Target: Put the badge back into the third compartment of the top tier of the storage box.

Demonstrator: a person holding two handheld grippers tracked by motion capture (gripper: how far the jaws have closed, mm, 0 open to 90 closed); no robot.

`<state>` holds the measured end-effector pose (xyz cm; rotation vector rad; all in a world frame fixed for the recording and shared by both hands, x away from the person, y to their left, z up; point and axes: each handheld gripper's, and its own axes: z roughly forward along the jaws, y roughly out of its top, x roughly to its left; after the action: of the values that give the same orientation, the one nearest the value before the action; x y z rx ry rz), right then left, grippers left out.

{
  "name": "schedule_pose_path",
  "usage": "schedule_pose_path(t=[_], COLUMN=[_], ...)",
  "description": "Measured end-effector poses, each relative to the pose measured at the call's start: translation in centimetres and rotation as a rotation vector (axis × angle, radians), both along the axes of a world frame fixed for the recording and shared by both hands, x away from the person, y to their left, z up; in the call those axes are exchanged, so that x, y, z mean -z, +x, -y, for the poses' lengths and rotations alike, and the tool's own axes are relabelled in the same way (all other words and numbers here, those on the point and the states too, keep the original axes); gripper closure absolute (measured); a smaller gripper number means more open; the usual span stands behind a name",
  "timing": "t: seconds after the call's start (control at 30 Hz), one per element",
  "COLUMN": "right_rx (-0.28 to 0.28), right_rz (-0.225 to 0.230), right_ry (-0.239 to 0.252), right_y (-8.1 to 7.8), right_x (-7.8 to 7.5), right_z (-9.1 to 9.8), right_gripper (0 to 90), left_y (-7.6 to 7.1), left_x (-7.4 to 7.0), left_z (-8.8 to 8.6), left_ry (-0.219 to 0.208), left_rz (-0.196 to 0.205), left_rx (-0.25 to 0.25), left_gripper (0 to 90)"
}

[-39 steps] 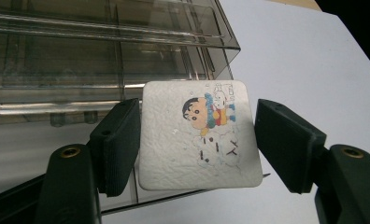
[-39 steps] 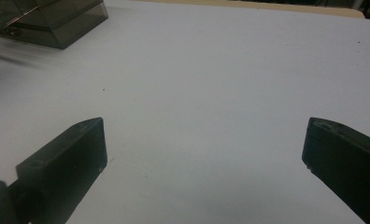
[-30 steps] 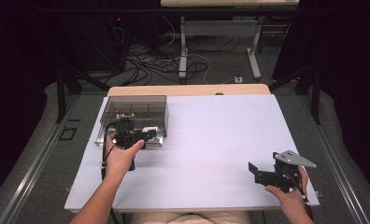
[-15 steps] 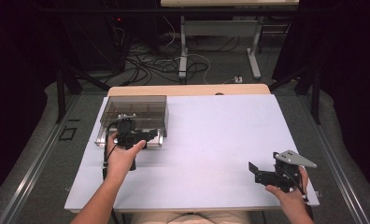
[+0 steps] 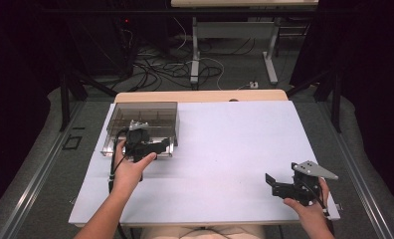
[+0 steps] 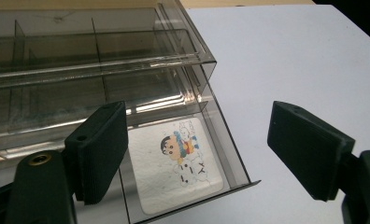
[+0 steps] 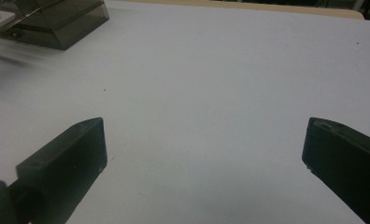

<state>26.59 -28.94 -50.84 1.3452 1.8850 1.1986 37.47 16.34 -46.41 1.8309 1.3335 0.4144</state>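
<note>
The left gripper (image 5: 157, 145) hovers at the near right corner of the smoky clear-plastic drawer box (image 5: 150, 115) — its jaws have just been opening, nothing between them. A cartoon-printed white card (image 6: 176, 165) lies flat in the pulled-out drawer's corner compartment. The right gripper (image 5: 270, 181) rests wide open — above bare white table (image 5: 225, 149), well apart.

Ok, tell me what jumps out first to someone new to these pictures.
The smoky clear plastic drawer box at the white table's far left corner draws the eye, with a white cartoon-printed square lying in its pulled-out drawer. The left hand-held gripper sits right over that drawer, its jaws just opened and gripping nothing. The right hand-held gripper waits open near the table's near right edge.
</note>
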Motion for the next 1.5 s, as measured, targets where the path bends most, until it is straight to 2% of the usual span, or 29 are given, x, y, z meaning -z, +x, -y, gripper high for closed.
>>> schedule_pose_path(t=[0.03,0.17,0.27,0.47,0.67,0.77,0.9,1.13,1.27,1.37,1.4,1.5], right_rx=[0.0,0.009,0.013,0.008,0.014,0.015,0.014,0.022,0.02,0.016,0.012,0.022], right_rz=[0.0,-0.007,-0.014,-0.002,-0.01,-0.002,-0.011,-0.013,-0.023,-0.021,-0.02,-0.017], right_ry=[0.0,0.007,0.002,0.004,0.0,0.01,0.007,0.008,0.009,0.001,0.001,0.004], right_y=[0.0,-0.1,-0.1,-0.2,-0.2,-0.1,-0.1,0.0,-0.1,-0.1,-0.1,-0.2], right_x=[0.0,0.0,0.0,0.0,0.0,0.1,0.1,0.2,0.2,0.1,0.2,0.1], right_z=[0.0,0.0,0.1,0.1,0.1,0.0,0.1,-0.1,-0.1,0.0,0.0,0.0], right_gripper=[0.0,0.0,0.0,0.0,0.0,0.0,0.0,0.0,0.0,0.0,0.0,0.0], left_y=[-0.1,-0.5,-0.8,-1.2,-1.8,-2.3,-2.9,-4.2,-4.7,-5.2,-5.4,-5.9], left_x=[-0.1,-0.5,-0.7,-1.0,-1.2,-1.4,-1.9,-2.8,-3.0,-3.1,-3.2,-3.2], left_z=[0.1,0.2,0.3,0.5,0.6,0.5,0.2,-0.6,-1.2,-1.8,-1.9,-2.6], left_ry=[-0.002,0.036,0.079,0.098,0.098,0.109,0.105,0.087,0.059,0.067,0.057,0.072], left_rz=[0.012,0.046,0.069,0.105,0.095,0.109,0.132,0.175,0.188,0.197,0.193,0.194], left_rx=[0.0,0.024,0.044,0.071,0.092,0.099,0.098,0.134,0.142,0.15,0.148,0.158], left_gripper=[20.1,17.4,16.2,14.9,12.8,12.0,7.6,2.7,0.6,0.6,0.6,0.6])
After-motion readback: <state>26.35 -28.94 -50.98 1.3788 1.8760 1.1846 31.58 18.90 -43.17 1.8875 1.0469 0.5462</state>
